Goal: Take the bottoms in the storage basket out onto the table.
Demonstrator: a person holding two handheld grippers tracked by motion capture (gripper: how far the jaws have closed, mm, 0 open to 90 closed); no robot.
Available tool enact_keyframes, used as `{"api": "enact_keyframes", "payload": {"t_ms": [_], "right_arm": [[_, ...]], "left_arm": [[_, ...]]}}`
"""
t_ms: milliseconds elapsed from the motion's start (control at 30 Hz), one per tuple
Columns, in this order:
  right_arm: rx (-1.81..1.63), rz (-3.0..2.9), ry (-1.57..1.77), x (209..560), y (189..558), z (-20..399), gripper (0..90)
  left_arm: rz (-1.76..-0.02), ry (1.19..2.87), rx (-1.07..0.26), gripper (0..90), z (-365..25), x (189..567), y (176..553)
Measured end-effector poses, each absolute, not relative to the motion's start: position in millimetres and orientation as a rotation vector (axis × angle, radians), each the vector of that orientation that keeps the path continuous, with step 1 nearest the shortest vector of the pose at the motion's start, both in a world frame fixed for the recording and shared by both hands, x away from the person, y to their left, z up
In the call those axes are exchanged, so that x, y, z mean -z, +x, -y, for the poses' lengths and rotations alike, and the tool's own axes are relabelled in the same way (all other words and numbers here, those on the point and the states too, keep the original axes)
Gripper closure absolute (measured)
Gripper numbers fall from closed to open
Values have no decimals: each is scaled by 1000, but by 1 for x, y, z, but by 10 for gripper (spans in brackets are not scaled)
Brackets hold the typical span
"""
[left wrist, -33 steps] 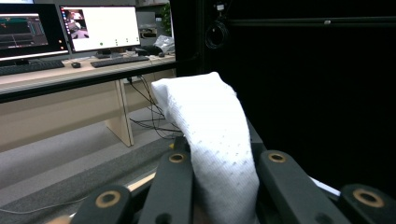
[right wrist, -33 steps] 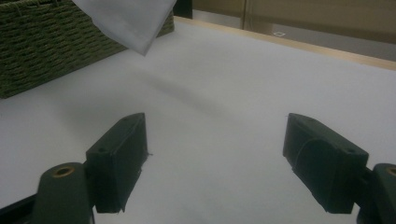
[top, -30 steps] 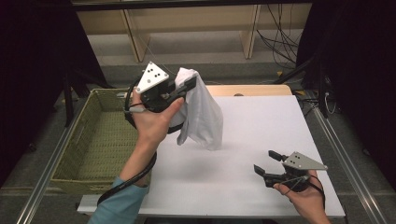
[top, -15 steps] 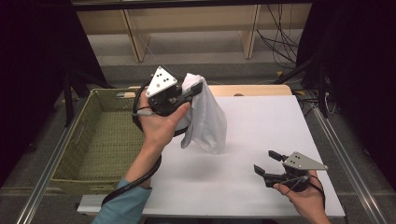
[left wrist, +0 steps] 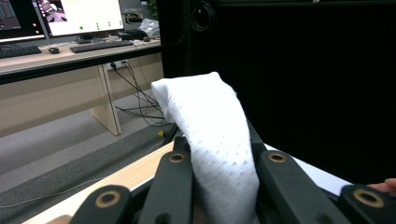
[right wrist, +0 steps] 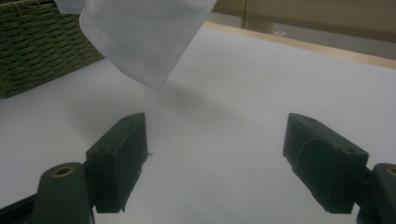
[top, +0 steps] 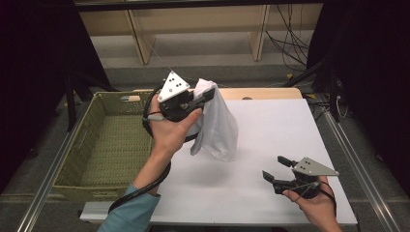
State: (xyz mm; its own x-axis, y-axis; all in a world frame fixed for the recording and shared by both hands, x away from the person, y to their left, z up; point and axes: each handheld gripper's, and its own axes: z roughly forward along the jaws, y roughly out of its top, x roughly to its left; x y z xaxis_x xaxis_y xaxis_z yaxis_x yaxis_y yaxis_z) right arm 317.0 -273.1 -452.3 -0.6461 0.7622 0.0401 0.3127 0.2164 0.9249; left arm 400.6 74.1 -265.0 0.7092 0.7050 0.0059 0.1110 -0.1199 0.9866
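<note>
A white cloth (top: 217,125) hangs in the air above the white table (top: 270,125), pinched at its top by my left gripper (top: 205,96), which is shut on it. Up close in the left gripper view the cloth (left wrist: 215,144) bunches between the two black jaws. My right gripper (top: 275,169) rests low over the table's near right part, its jaws wide apart with nothing between them. In the right gripper view the cloth's lower corner (right wrist: 140,42) dangles clear of the table, beyond that gripper (right wrist: 215,158).
A green woven basket (top: 106,145) stands at the table's left side, its wall (right wrist: 37,46) also visible from the right gripper. A wooden strip (top: 261,93) borders the table's far edge. Metal rails run along both sides.
My left hand has carried the cloth slightly to the right and a little higher. The right gripper has stayed where it was.
</note>
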Motion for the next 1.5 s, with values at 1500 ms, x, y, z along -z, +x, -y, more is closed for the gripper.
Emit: {"api": "enact_keyframes", "payload": {"t_ms": [1500], "right_arm": [[-1417,-2074,991,451,316,274,230]], "left_arm": [[-641,1711,-503,799,-46,293,403]]}}
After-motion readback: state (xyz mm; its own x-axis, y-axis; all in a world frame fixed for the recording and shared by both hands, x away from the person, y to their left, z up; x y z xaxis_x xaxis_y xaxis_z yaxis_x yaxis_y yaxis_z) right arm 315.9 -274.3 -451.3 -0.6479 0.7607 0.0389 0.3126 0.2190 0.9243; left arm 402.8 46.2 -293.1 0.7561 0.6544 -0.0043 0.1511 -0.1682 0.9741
